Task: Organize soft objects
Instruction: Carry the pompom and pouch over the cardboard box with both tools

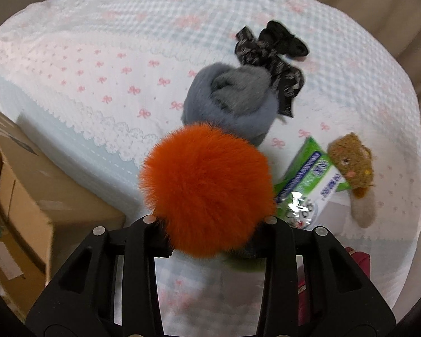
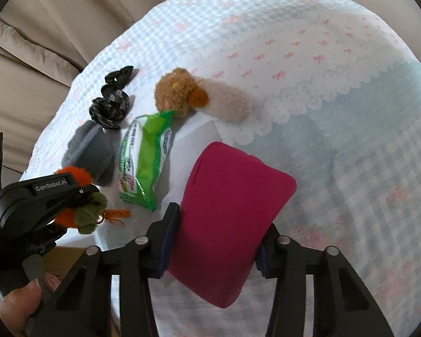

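My left gripper (image 1: 210, 238) is shut on an orange fluffy pompom (image 1: 207, 188) with green felt leaves, held above the bed; the right wrist view shows it too (image 2: 75, 207). My right gripper (image 2: 213, 250) is shut on a magenta soft pouch (image 2: 230, 221), held above the bedspread. On the bed lie a grey rolled knit piece (image 1: 230, 104) (image 2: 92, 151), a black patterned bow (image 1: 269, 56) (image 2: 112, 104), a green tissue pack (image 1: 308, 185) (image 2: 146, 160) and a brown plush bear (image 1: 350, 165) (image 2: 182, 92).
A pale blue checked bedspread (image 1: 98, 56) with pink bows and lace trim covers the bed. A cardboard box (image 1: 28, 191) stands at the left beside the bed. Beige cushions (image 2: 42, 28) lie beyond the bed.
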`<state>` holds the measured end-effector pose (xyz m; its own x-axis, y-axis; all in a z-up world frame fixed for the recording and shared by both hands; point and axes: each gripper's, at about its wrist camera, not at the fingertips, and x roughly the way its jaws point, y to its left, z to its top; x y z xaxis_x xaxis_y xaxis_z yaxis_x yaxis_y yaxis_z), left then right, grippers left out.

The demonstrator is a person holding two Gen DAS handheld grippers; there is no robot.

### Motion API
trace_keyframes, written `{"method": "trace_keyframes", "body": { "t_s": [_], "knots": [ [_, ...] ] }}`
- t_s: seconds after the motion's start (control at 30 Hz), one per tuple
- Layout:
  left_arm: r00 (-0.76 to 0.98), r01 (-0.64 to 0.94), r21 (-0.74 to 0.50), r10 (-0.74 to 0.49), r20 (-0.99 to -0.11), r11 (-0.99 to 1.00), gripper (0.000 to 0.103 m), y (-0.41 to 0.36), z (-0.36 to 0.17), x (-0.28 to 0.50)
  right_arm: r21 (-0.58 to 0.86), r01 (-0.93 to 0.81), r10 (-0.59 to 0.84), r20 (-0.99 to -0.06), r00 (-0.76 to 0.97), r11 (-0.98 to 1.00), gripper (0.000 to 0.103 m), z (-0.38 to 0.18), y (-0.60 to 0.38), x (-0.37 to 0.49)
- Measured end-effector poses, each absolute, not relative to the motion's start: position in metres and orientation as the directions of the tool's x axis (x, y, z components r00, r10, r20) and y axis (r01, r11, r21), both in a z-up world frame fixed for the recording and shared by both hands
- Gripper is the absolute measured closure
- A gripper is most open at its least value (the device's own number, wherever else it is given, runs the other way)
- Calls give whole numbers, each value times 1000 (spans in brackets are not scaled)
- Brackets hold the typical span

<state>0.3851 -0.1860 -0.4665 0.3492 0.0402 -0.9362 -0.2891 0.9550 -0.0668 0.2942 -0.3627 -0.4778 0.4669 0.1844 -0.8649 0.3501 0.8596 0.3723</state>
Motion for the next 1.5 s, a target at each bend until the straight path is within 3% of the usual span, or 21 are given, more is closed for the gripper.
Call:
{"method": "trace_keyframes", "body": {
  "t_s": [0.23,0.57,1.0,1.27,1.5],
  "knots": [
    [406,-239,-83,22,-914,967,71,-195,-421,375,390,337,176,-836,520,857,64,-436,-372,281],
    [525,-162,-107,-6,-851,981,71,-197,-311,333,401,262,173,-776,607,878,65,-339,-377,254],
    [635,-80,-106,-31,-772,991,71,-124,-201,259,321,90,182,-723,666,943,65,-234,-313,218],
    [649,-40,-79,-34,-760,996,71,-33,-181,227,289,34,192,-714,674,957,65,-197,-232,199],
    [613,-27,-51,-24,-790,998,71,61,-205,222,261,22,181,-723,666,965,65,-198,-144,197]
  ]
}}
